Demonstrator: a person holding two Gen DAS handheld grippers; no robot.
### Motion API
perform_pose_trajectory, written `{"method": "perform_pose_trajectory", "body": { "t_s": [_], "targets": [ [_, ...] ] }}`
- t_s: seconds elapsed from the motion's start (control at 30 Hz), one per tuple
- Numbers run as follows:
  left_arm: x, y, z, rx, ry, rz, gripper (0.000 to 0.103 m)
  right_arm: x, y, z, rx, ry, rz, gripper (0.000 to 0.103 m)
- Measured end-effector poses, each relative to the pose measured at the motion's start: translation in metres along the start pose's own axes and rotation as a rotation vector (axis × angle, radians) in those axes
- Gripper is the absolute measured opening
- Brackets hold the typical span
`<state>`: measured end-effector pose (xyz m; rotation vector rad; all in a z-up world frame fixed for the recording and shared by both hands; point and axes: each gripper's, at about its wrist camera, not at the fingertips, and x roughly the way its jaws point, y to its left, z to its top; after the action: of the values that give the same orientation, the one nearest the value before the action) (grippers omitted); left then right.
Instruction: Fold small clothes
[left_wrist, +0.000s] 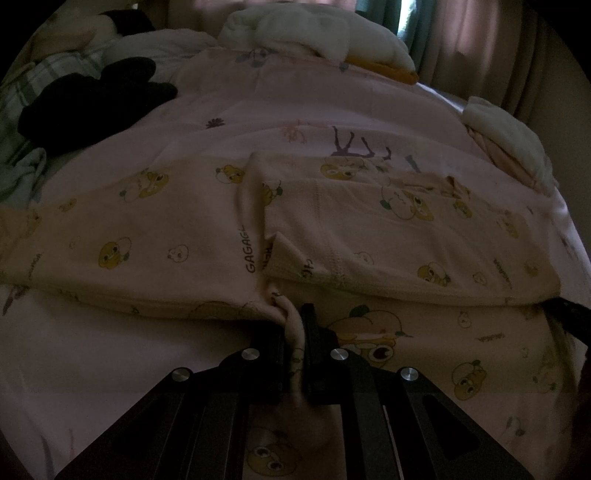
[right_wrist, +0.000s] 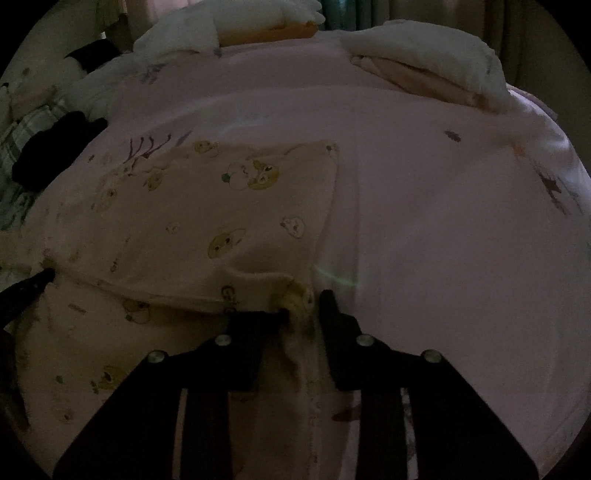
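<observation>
A small pale pink garment (left_wrist: 369, 236) printed with yellow cartoon animals lies on a pink bedsheet (left_wrist: 258, 110). My left gripper (left_wrist: 293, 325) is shut on a bunched edge of the garment near its middle. In the right wrist view the same garment (right_wrist: 207, 229) spreads to the left, folded over itself. My right gripper (right_wrist: 303, 306) is shut on a bunched corner of the garment at its right end. The left gripper's tip (right_wrist: 37, 280) shows at the left edge of the right wrist view, and the right gripper's tip (left_wrist: 569, 310) at the right edge of the left wrist view.
Black clothes (left_wrist: 99, 99) and a plaid cloth (left_wrist: 22, 96) lie at the far left. White folded cloths (left_wrist: 317, 33) sit at the back with an orange item (left_wrist: 388, 70). Another white and peach stack (right_wrist: 436, 70) sits back right. Curtains (left_wrist: 480, 44) hang behind.
</observation>
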<state>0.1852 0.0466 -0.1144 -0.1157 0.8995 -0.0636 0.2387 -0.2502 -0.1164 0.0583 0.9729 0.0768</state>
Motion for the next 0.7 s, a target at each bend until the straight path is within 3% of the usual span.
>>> {"method": "perform_pose_trajectory", "body": {
  "t_s": [0.33,0.4,0.47,0.53,0.63,0.7],
  "targets": [
    [-0.004,0.006,0.005,-0.03,0.017,-0.027,0.013,-0.001,-0.002,-0.005,0.001,-0.029,-0.007,0.028],
    [-0.01,0.012,0.009,-0.035,0.029,-0.033,0.021,0.0,0.001,-0.003,-0.012,-0.019,-0.02,0.028],
    [-0.019,0.021,0.013,-0.007,0.022,-0.01,0.035,0.001,0.0,-0.001,-0.009,-0.006,-0.01,0.028],
    [-0.03,0.036,0.017,-0.002,-0.008,0.021,0.059,0.0,-0.004,0.0,-0.002,0.007,0.006,0.028],
    [-0.046,0.082,0.023,-0.117,-0.044,0.063,0.06,0.001,-0.005,0.002,-0.022,0.03,0.023,0.028],
    [-0.054,0.123,0.026,-0.247,-0.051,0.023,0.06,0.002,-0.006,0.003,-0.022,0.034,0.03,0.028]
  ]
}}
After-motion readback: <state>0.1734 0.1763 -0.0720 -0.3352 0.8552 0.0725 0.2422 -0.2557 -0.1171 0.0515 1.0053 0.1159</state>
